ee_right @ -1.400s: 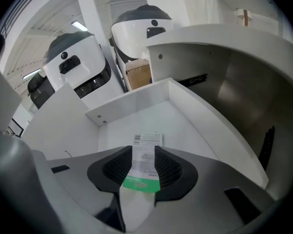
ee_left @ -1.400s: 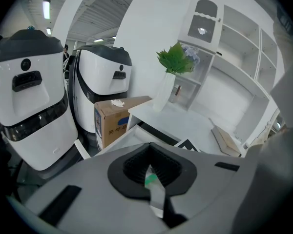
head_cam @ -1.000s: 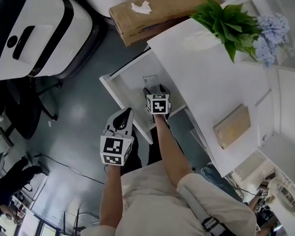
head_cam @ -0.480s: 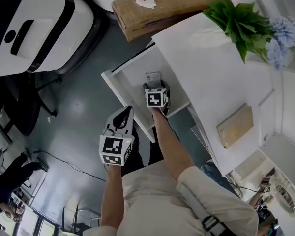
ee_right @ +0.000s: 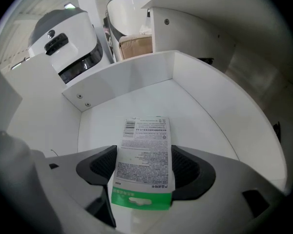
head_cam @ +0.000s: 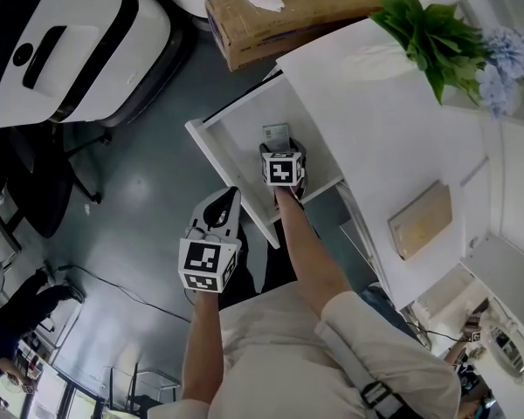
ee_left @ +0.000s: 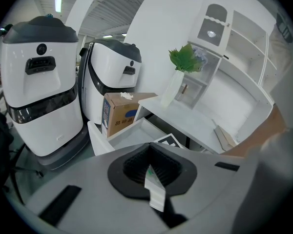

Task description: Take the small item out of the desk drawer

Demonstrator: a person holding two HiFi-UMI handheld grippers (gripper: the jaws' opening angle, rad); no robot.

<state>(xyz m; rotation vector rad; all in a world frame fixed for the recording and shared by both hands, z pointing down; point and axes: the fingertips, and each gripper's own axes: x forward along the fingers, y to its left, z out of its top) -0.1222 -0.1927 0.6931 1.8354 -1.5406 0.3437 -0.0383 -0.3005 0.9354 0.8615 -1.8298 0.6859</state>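
The white desk drawer [head_cam: 220, 171] stands pulled out below the desk top [head_cam: 375, 129]. A small flat packet [head_cam: 276, 134] with printed text and a green end lies on the drawer floor. My right gripper [head_cam: 280, 148] reaches into the drawer. In the right gripper view the packet [ee_right: 144, 155] sits between the two black pads [ee_right: 100, 167], which press its long edges, so my right gripper [ee_right: 144, 168] is shut on it. The drawer wall [ee_right: 122, 77] rises behind. My left gripper [head_cam: 222, 206] hangs outside the drawer front, jaws shut [ee_left: 149, 168], with a small white slip at their seam.
A cardboard box [head_cam: 297, 11] lies on the floor beyond the drawer. Large white machines [head_cam: 61, 51] stand at the left, with a dark chair [head_cam: 44, 190] beside them. A green plant [head_cam: 437, 33] and a tan book [head_cam: 419, 221] rest on the desk.
My right gripper has pushed a little deeper into the drawer, so its jaws now flank the packet. The left gripper has stayed where it was.
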